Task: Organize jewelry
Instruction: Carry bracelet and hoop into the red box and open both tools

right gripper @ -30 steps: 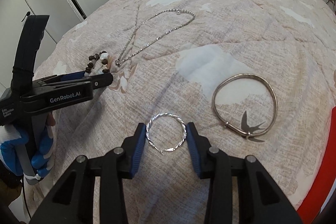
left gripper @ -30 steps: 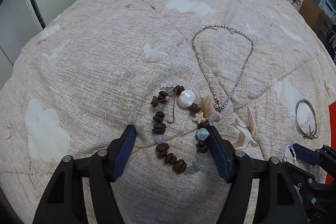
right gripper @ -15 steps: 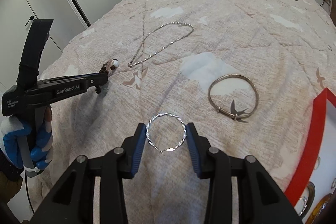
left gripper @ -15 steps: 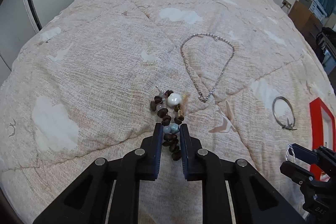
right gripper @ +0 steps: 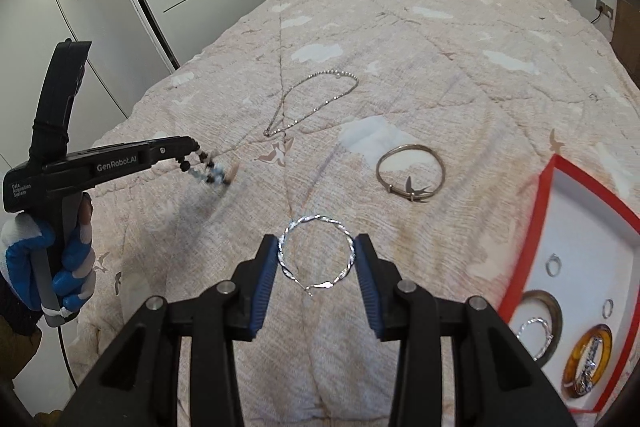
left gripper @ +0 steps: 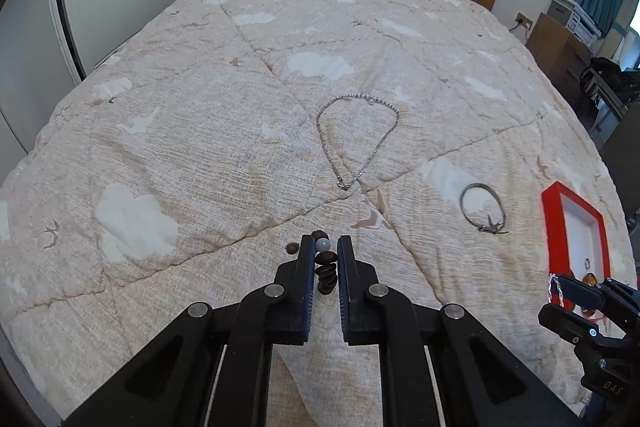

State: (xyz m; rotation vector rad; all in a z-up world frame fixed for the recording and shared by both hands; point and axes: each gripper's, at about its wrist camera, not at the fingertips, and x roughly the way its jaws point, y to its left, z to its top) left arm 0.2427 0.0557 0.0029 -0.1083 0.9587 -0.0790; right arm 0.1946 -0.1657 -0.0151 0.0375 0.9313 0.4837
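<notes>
The left hand-held gripper (left gripper: 325, 259), clenched on the dangling brown-and-blue beaded bracelet (left gripper: 326, 267), could drop it if swinging loosens the beads.

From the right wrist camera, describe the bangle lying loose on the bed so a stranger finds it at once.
Start at the red-rimmed tray on the cloud-print bedspread. Just left of it lies a plain silver bangle, right of the silver chain necklace. Unlike the chain, it is one rigid hoop with a dark bird-shaped charm.
</notes>
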